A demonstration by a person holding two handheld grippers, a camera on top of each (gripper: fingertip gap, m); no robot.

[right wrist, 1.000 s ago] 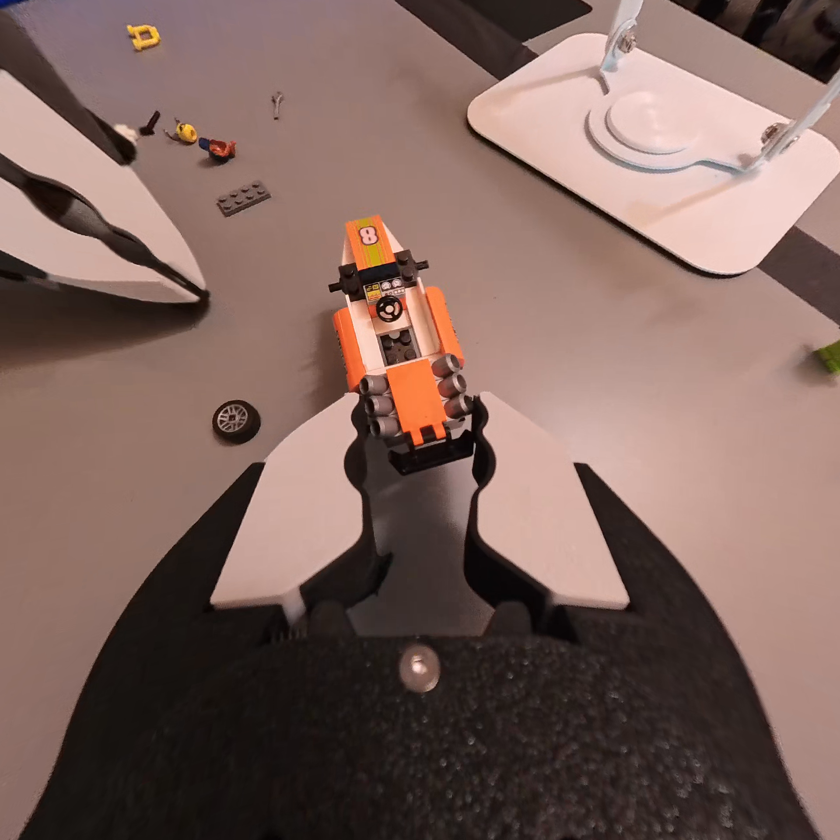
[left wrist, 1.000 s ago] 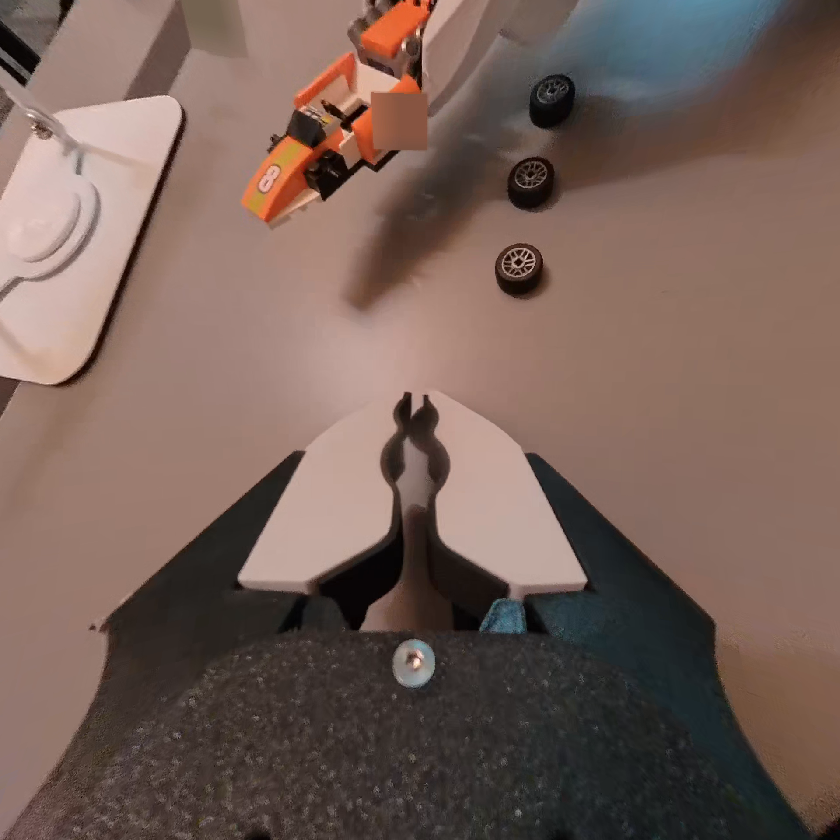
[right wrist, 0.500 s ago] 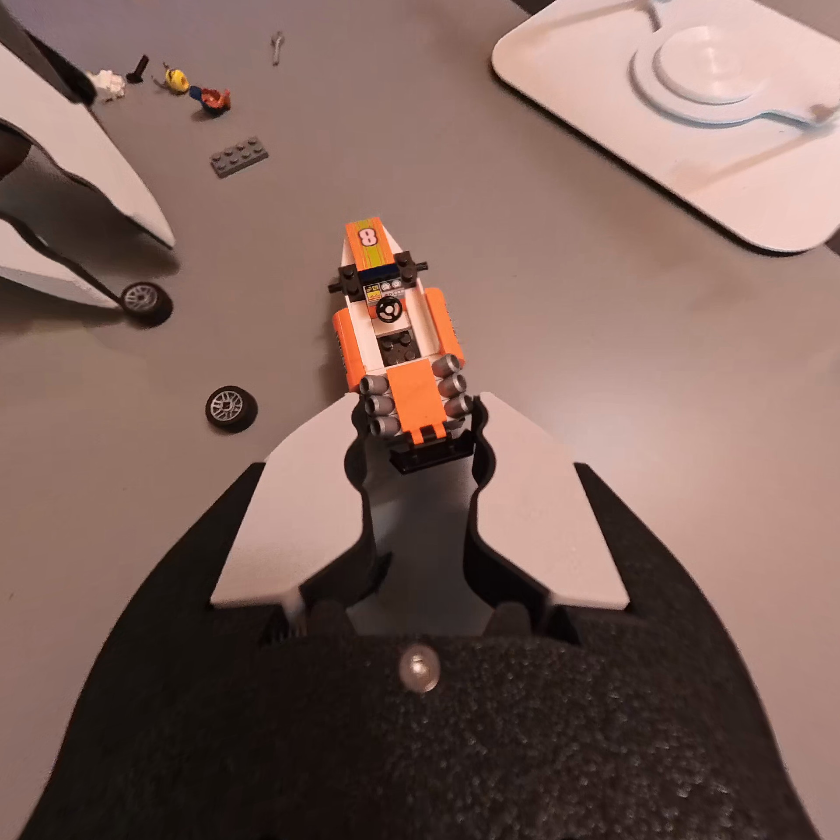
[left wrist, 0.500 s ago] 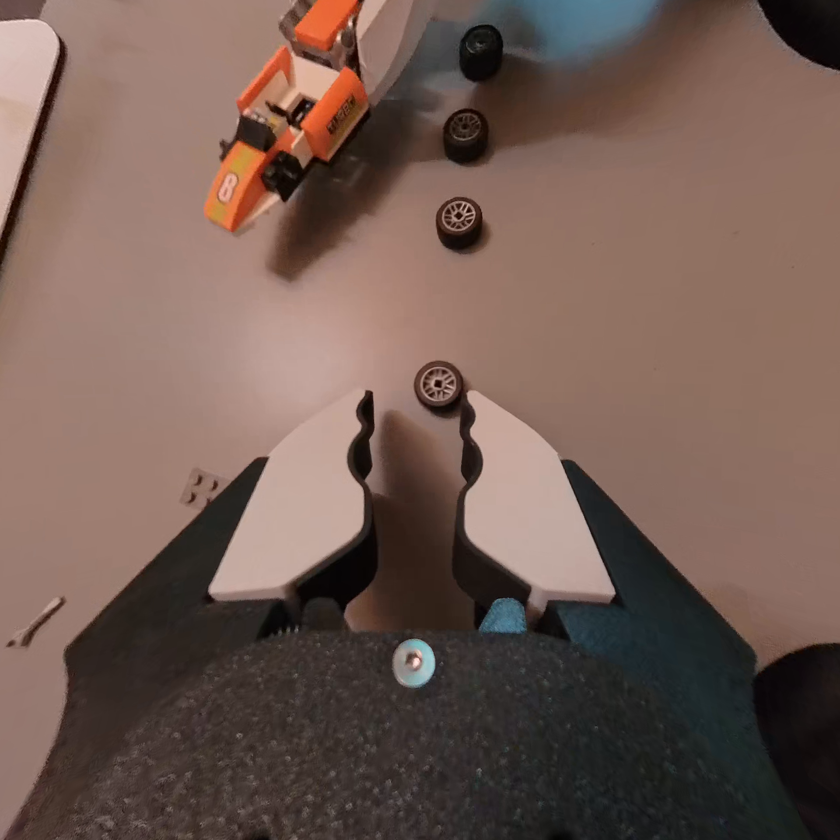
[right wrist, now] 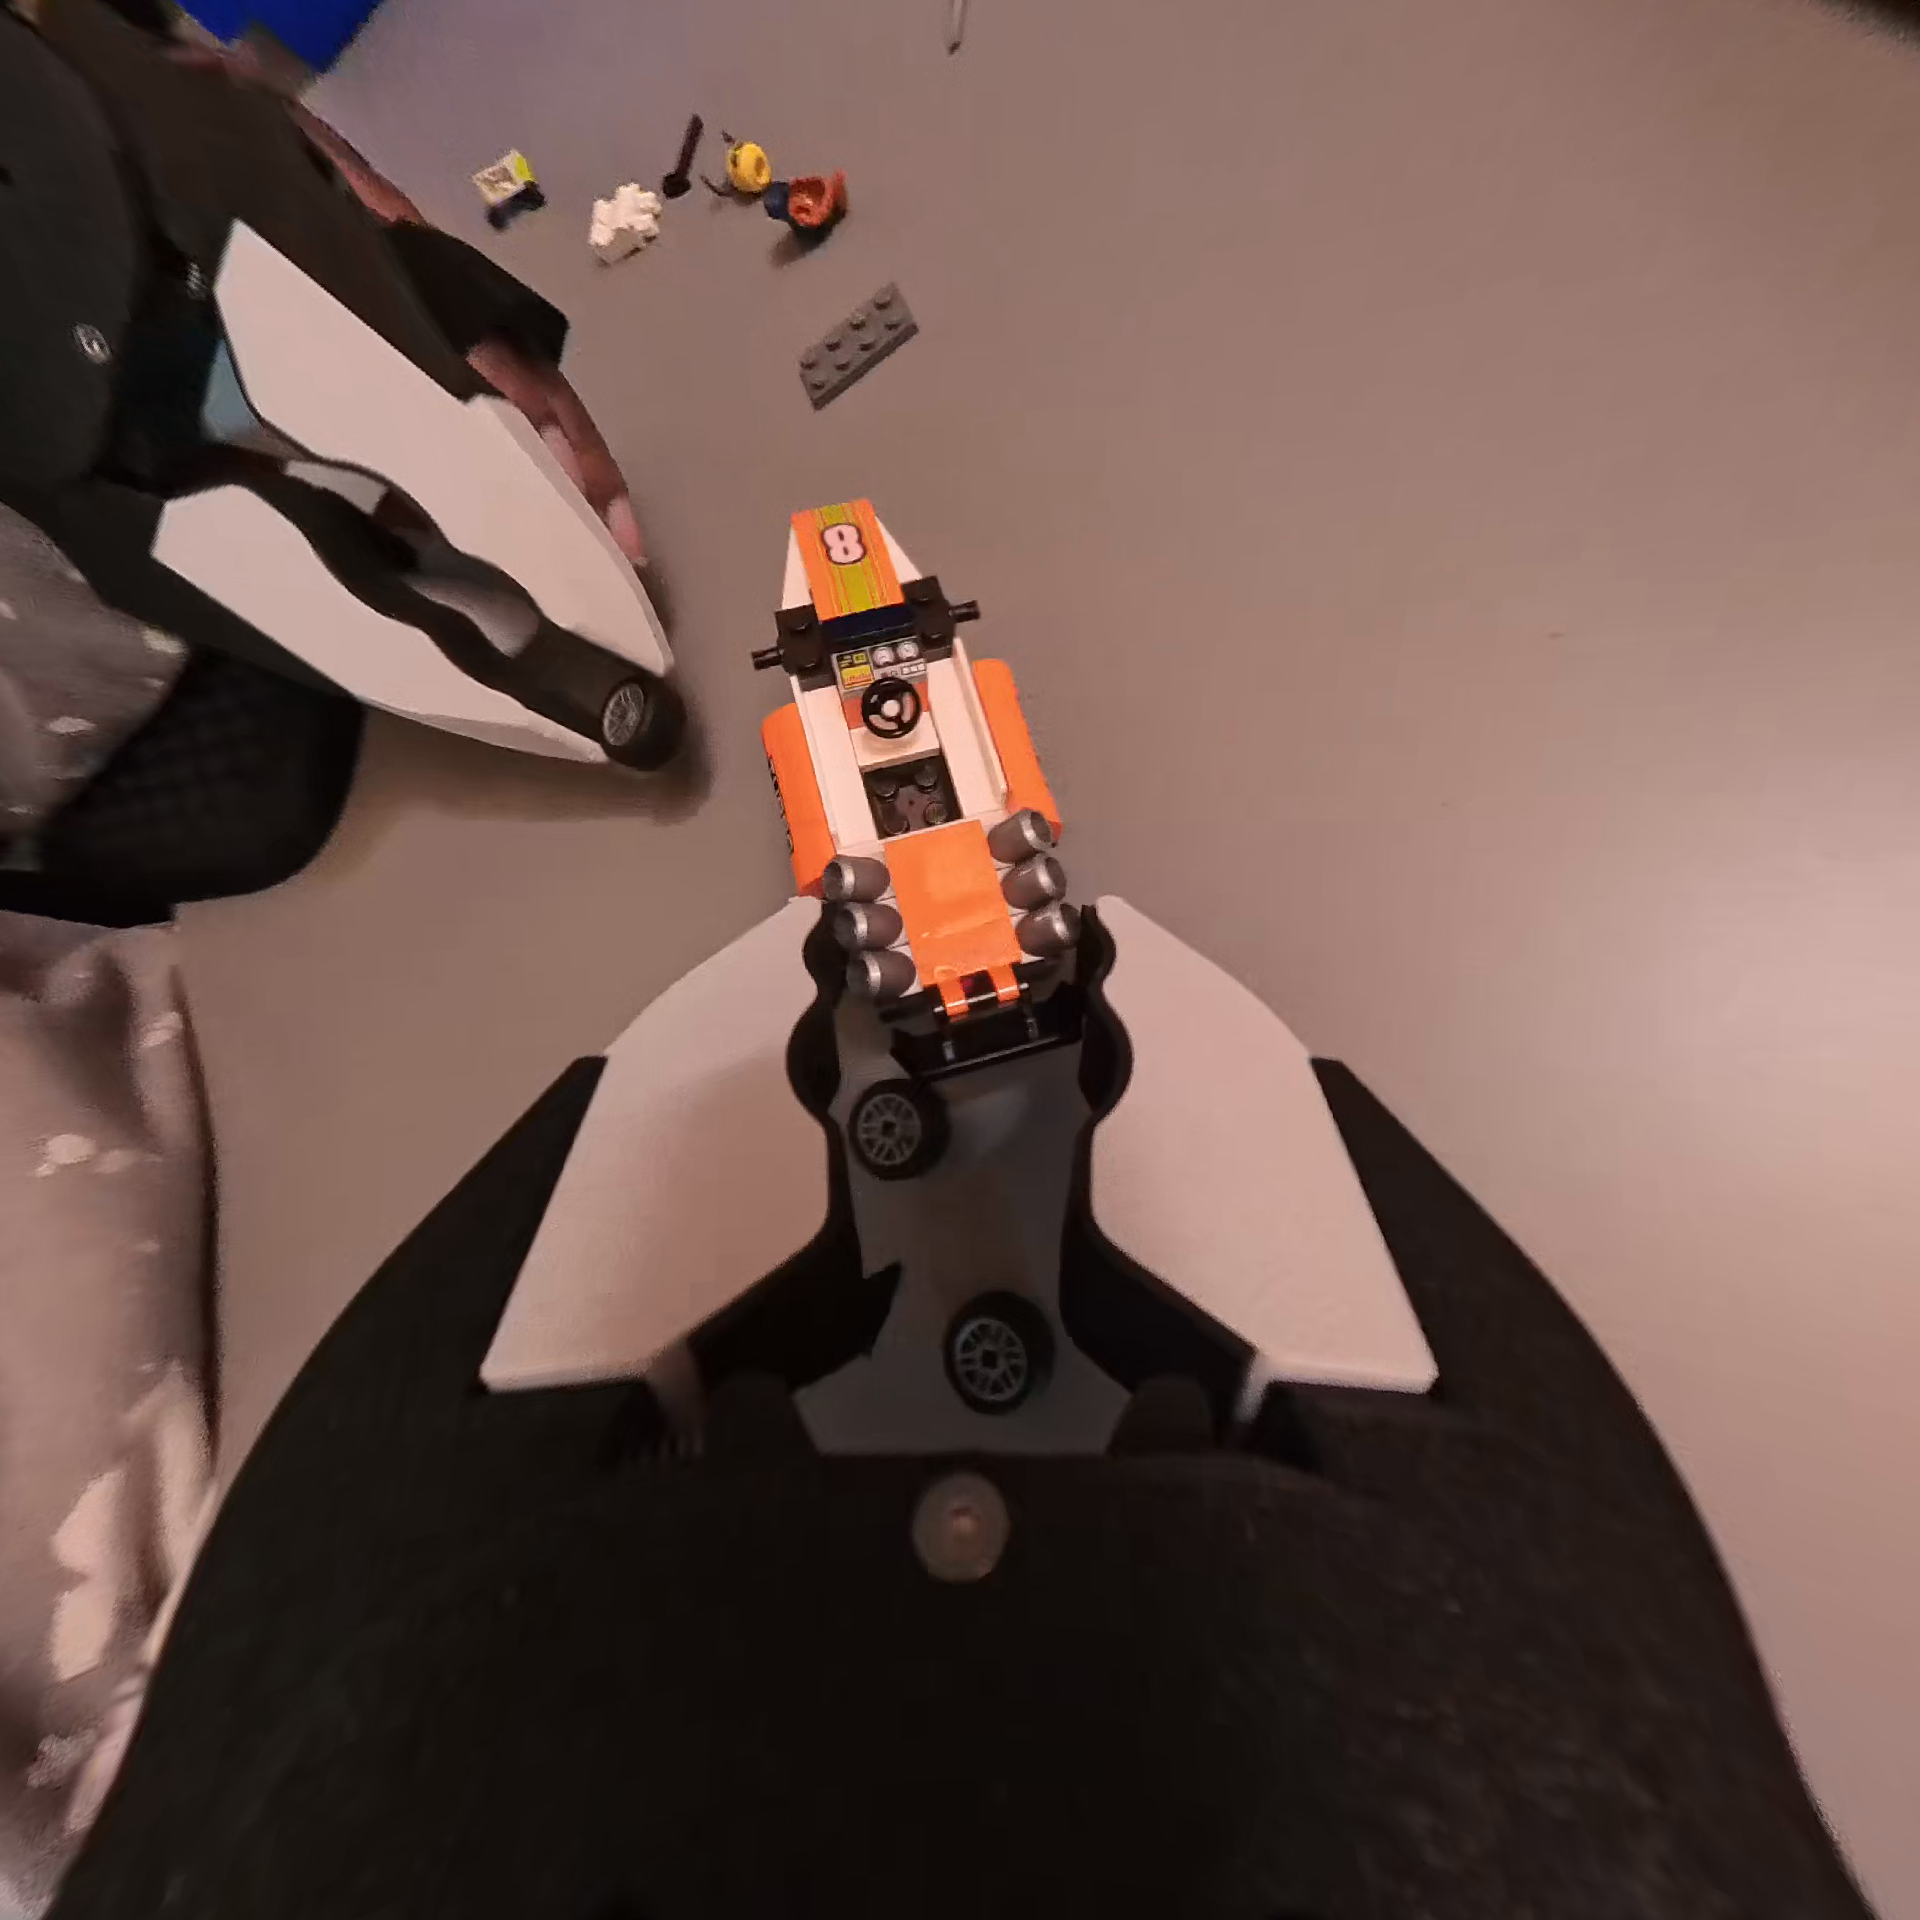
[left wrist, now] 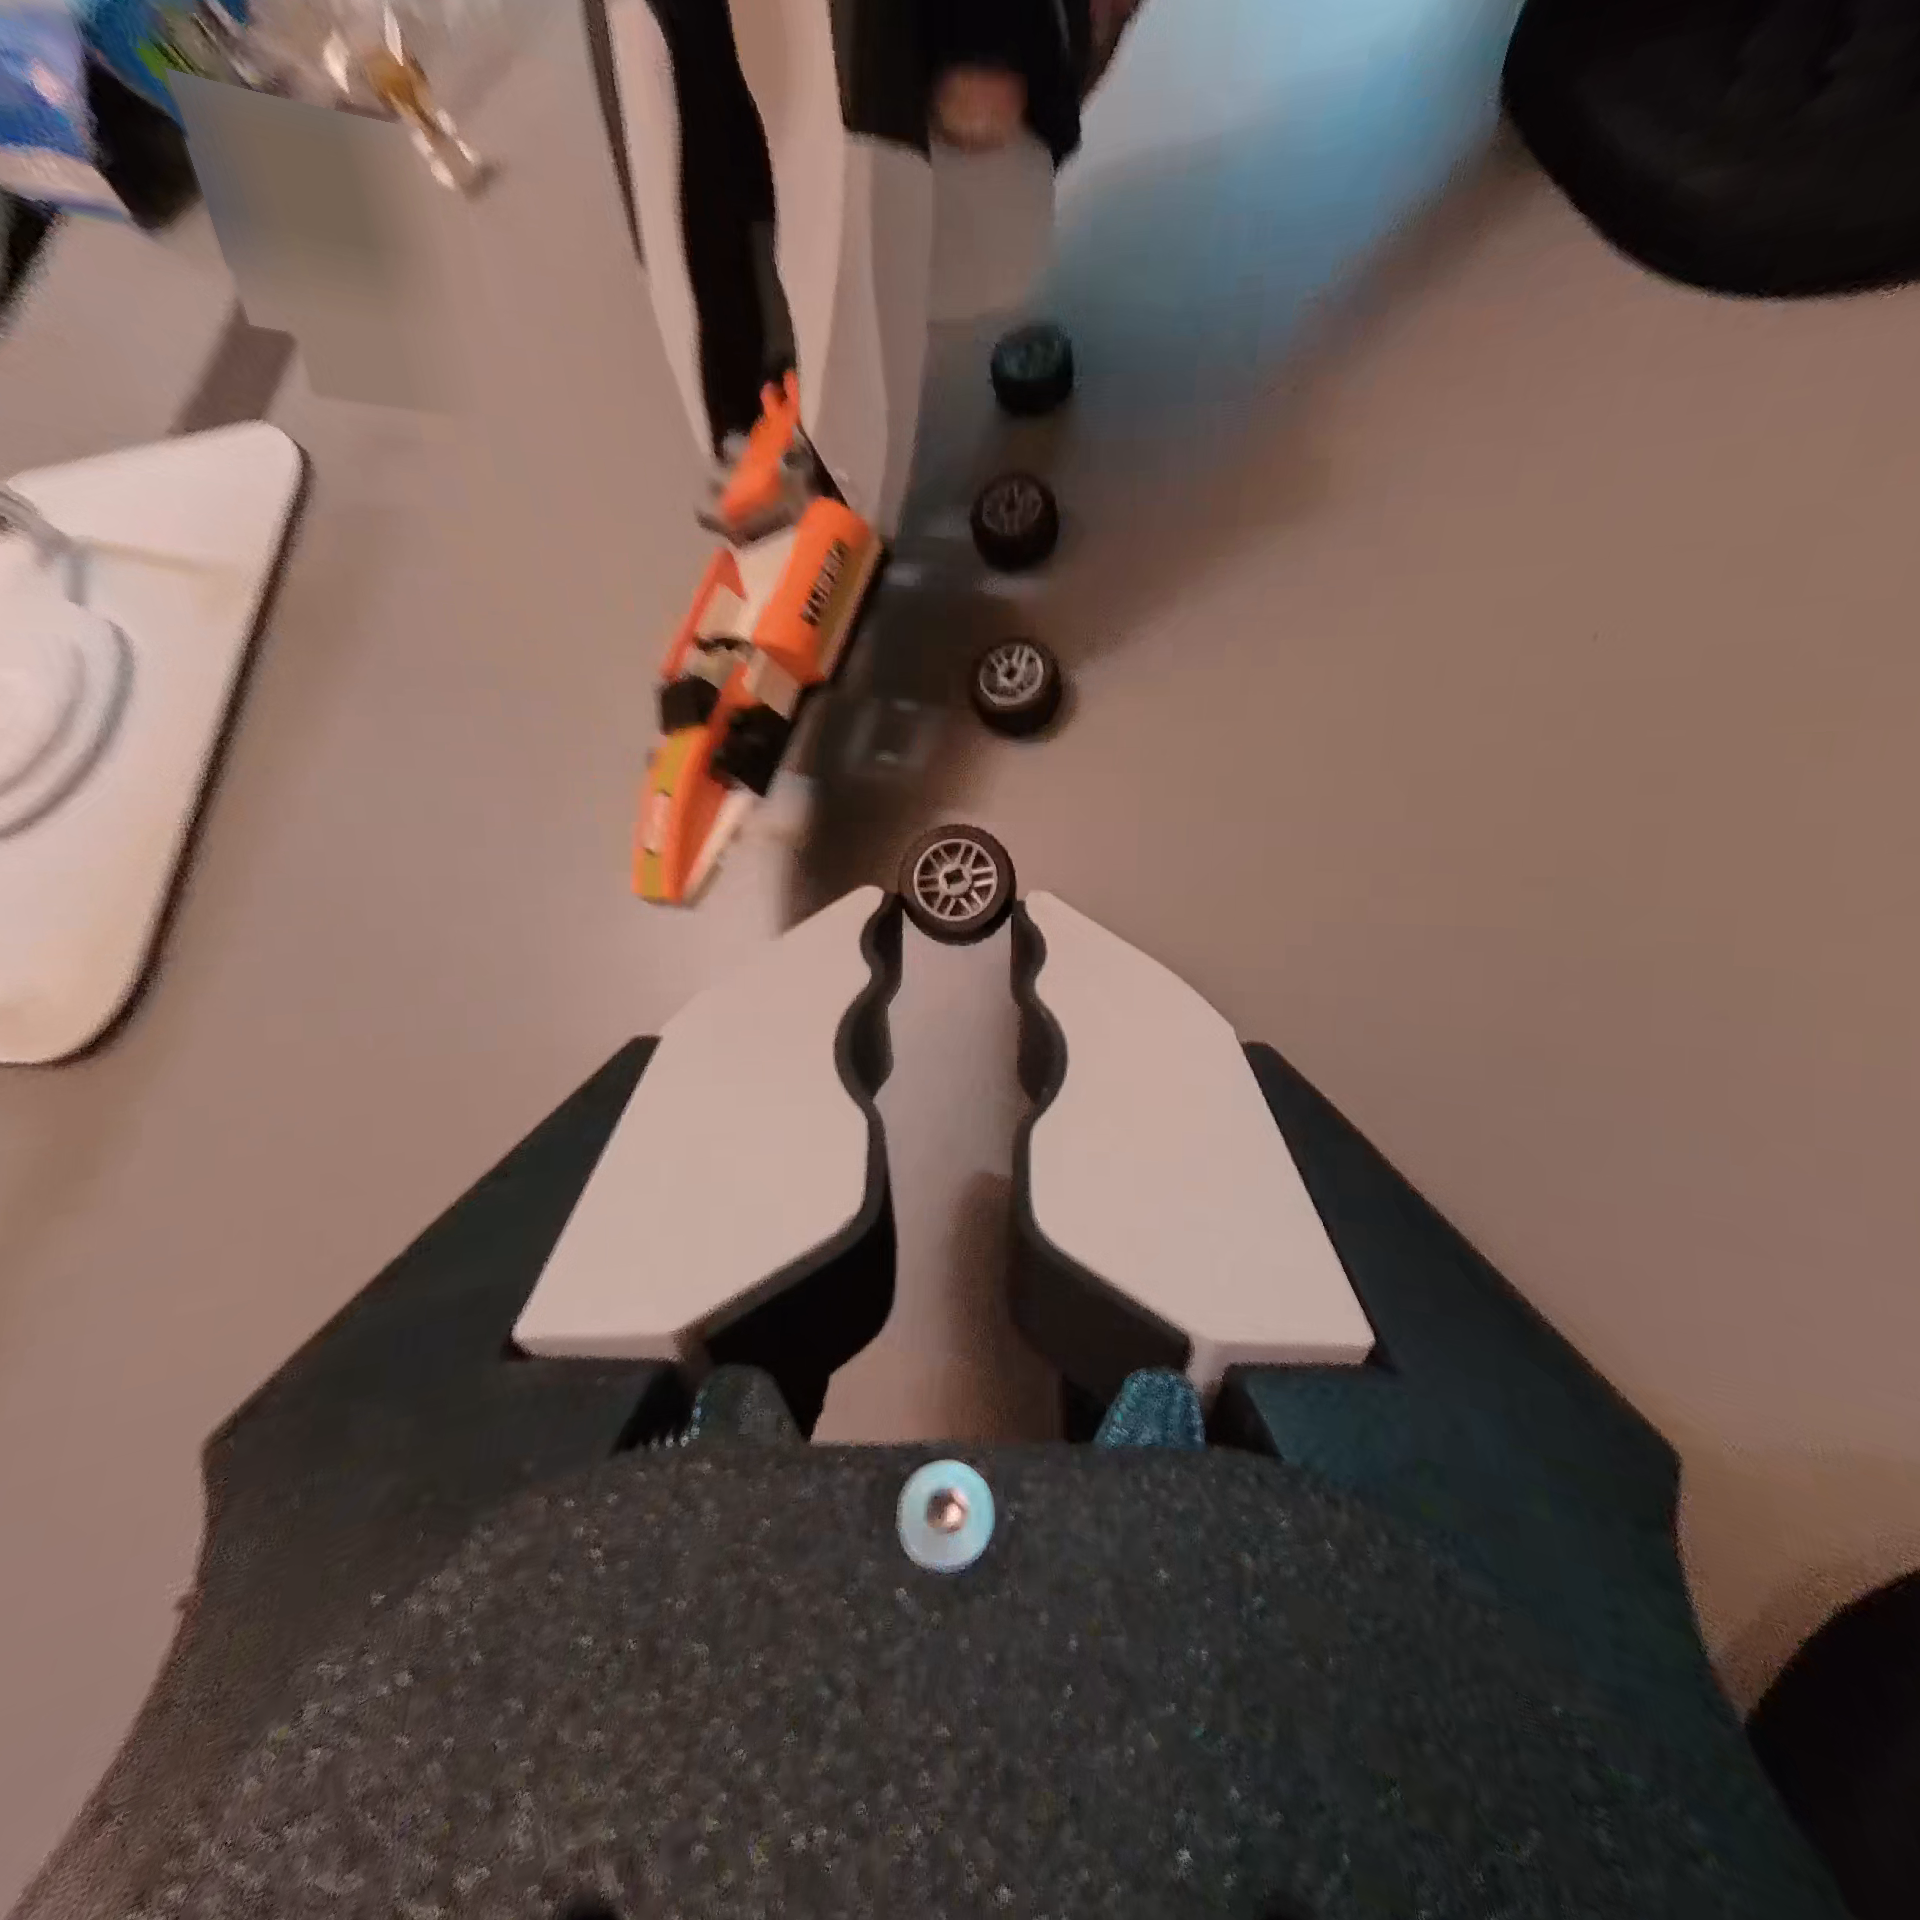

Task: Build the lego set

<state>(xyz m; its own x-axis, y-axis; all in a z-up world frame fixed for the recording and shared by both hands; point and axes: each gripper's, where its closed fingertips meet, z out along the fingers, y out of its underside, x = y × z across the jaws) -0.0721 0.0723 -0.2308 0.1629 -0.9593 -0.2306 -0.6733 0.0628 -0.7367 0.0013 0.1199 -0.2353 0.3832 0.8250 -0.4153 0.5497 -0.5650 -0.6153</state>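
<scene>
The orange-and-white Lego car has no wheels on it. My right gripper is shut on its rear end and holds it above the grey table. In the left wrist view the car hangs tilted, nose toward me. My left gripper is shut on a small black wheel with a grey rim, held at the fingertips. In the right wrist view this wheel sits just left of the car's side. Three more wheels lie in a row on the table.
A white stand base lies at the left. A dark grey plate and small loose parts, a white piece, a yellow head and an orange helmet, lie beyond the car. A person's dark sleeve fills the left of the right wrist view. Spacing between my two grippers at the tips: around 10 cm. The dark grey plate sits 11 cm or so from the ends of my left fingers.
My left gripper opened, reached the nearest wheel and closed on it. The wheel is now up beside the car. My right gripper kept hold of the car and brought it closer to my left gripper.
</scene>
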